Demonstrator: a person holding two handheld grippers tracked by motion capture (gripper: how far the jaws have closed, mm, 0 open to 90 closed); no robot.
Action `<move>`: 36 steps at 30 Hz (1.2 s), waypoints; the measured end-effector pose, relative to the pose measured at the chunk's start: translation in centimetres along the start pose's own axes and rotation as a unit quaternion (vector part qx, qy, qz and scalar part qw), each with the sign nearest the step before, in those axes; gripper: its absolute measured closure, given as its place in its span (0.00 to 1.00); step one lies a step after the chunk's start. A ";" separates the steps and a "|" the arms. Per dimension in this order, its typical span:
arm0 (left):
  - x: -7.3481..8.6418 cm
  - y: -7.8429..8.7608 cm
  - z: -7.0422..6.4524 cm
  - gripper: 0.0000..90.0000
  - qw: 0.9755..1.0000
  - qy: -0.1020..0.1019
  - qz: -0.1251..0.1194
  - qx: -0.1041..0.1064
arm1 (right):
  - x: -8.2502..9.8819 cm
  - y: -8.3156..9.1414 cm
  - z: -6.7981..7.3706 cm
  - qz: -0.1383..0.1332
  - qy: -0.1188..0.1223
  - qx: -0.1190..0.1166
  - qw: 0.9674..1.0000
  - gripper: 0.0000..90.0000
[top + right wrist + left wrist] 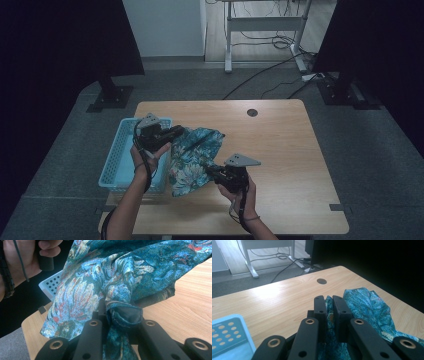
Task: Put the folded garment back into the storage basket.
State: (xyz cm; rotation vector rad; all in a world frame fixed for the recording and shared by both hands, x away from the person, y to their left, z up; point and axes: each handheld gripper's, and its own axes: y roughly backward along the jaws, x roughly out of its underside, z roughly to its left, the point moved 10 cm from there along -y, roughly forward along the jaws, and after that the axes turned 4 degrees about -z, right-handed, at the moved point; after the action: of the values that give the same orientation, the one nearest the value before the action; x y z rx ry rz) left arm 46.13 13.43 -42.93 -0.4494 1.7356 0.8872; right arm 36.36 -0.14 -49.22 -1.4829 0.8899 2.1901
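A teal cloth with a floral print (192, 155) hangs between my two grippers above the wooden table (280, 150). My left gripper (176, 131) is shut on the cloth's far edge, beside the basket; in the left gripper view the cloth (367, 306) is pinched between the black jaws (329, 302). My right gripper (210, 170) is shut on a bunched corner of the cloth near the table's front. In the right gripper view that bunched corner (122, 312) sits between the jaws and the cloth spreads up and left.
A light blue perforated basket (116, 160) stands at the table's left edge, under my left hand. A round cable hole (252, 112) lies near the far edge. Black stands, a desk frame and floor cables lie beyond the table.
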 end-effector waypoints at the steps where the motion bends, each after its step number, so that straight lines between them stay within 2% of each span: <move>1: 0.0 0.0 0.1 0.91 1.000 0.000 0.000 0.000 | 0.0 -0.1 0.1 0.001 0.001 0.000 1.000 0.87; 19: -0.6 0.8 0.8 0.91 1.000 -0.002 -0.006 -0.006 | -0.9 -0.9 0.8 0.002 0.007 -0.006 1.000 0.87; 36: -0.8 1.6 2.0 0.91 1.000 0.003 -0.012 -0.015 | -1.4 -2.0 1.5 0.004 0.011 -0.012 1.000 0.87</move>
State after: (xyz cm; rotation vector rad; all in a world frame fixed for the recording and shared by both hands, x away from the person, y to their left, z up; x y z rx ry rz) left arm 46.59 15.87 -41.94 -0.4926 1.7207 0.8969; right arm 37.06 2.48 -48.18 -1.5198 0.8810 2.2030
